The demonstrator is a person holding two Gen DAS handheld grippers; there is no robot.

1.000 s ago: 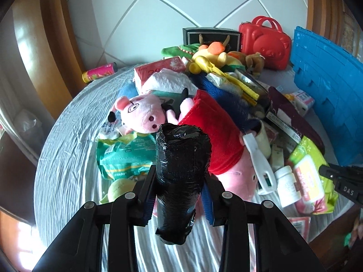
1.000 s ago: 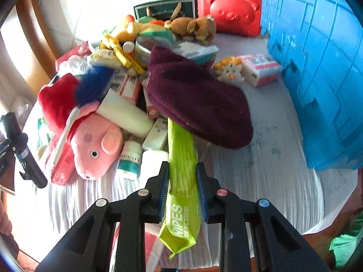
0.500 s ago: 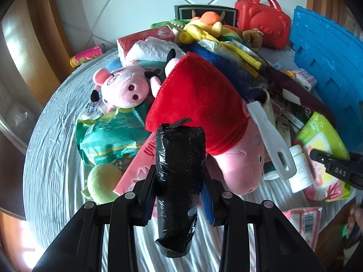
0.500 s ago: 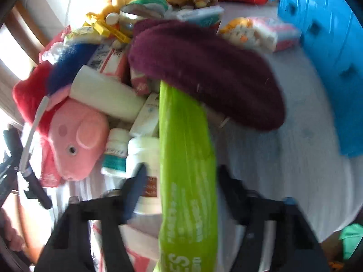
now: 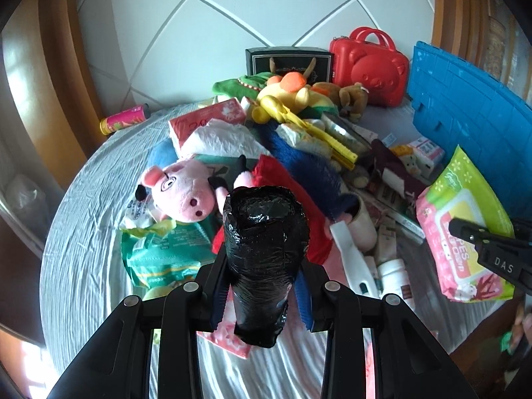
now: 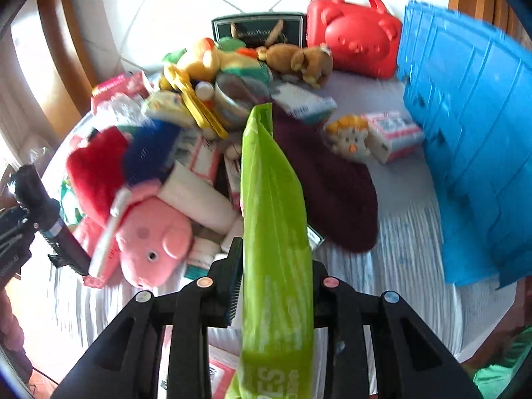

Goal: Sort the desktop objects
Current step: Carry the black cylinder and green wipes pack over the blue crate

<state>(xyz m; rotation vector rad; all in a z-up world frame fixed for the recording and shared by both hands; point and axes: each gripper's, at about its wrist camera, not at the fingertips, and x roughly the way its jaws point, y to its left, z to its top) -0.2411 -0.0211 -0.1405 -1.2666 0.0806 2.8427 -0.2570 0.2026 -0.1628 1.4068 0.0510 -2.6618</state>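
Sorting barely begun. Left gripper (image 5: 262, 286) clamped on black plastic roll (image 5: 264, 256); right gripper (image 6: 276, 286) clamped on green wipes pack (image 6: 274, 219), both lifted above tabletop (image 5: 86, 219). Mixed pile (image 5: 299, 153) unsorted beside blue crate (image 6: 465, 153).

Heaped mid-worktop (image 5: 83, 232): plush pig (image 5: 181, 191) at left, storage crate (image 5: 465, 116) at right. Behind the heap, bear case (image 5: 369, 69) beside framed box (image 5: 286, 60).

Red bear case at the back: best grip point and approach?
Take the red bear case by its arched top handle, coming from above. It stands upright with the handle clear on top; the body looks too broad and smooth for the jaws.
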